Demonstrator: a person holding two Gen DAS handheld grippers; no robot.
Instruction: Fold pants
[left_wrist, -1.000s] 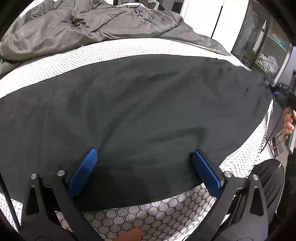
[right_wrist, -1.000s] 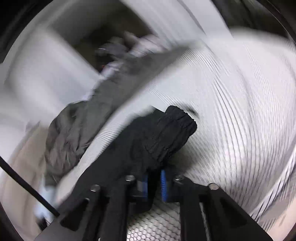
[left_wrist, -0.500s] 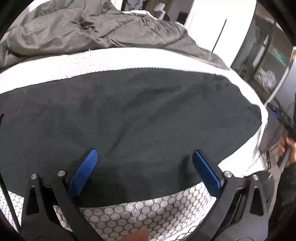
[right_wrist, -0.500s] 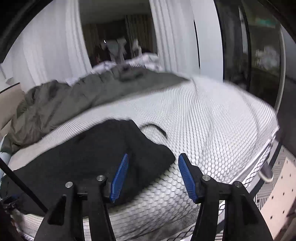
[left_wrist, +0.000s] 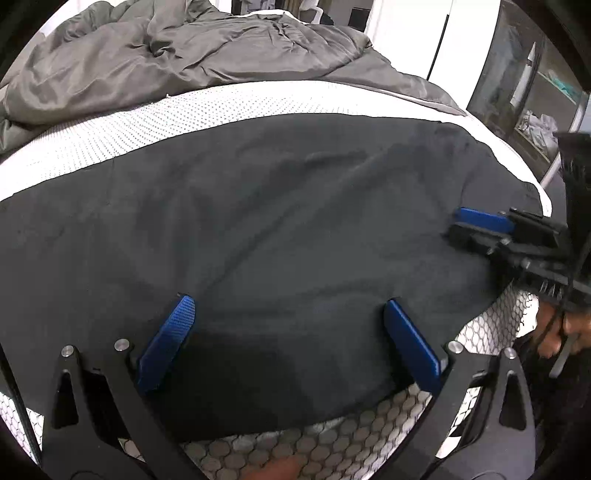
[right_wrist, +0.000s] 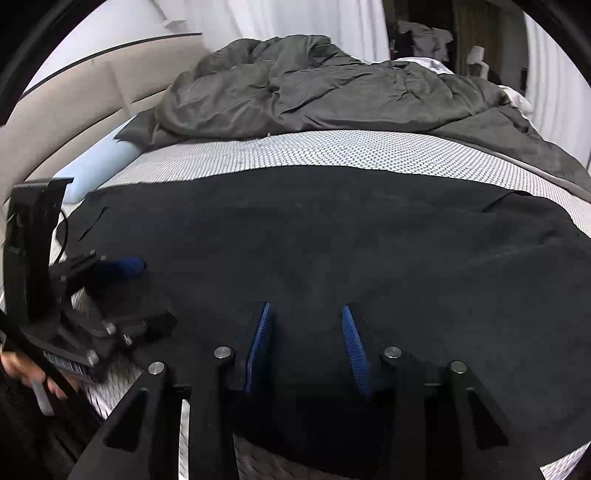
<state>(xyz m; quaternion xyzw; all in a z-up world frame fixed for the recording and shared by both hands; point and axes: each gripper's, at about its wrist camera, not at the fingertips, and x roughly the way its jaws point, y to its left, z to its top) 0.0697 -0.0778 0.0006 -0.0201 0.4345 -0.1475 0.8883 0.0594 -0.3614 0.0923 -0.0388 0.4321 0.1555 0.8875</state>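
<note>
Pants (left_wrist: 280, 236) flat on mattress (left_wrist: 155, 122) — near hem hidden, waistband unclear

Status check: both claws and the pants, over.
Left claw open, empty, over the pants. Right claw closing, pads clear of cloth. Dark fabric pants spread on white honeycomb mattress. Crumpled grey duvet behind, clear.

Dim, even indoor light, brightest from white curtains (right_wrist: 325, 22) far beyond the jaws. Both views sharp, without motion blur. Strong fisheye bending and black corners at edges. Soft shadow on dark pants (left_wrist: 277, 221) between the jaws.
</note>
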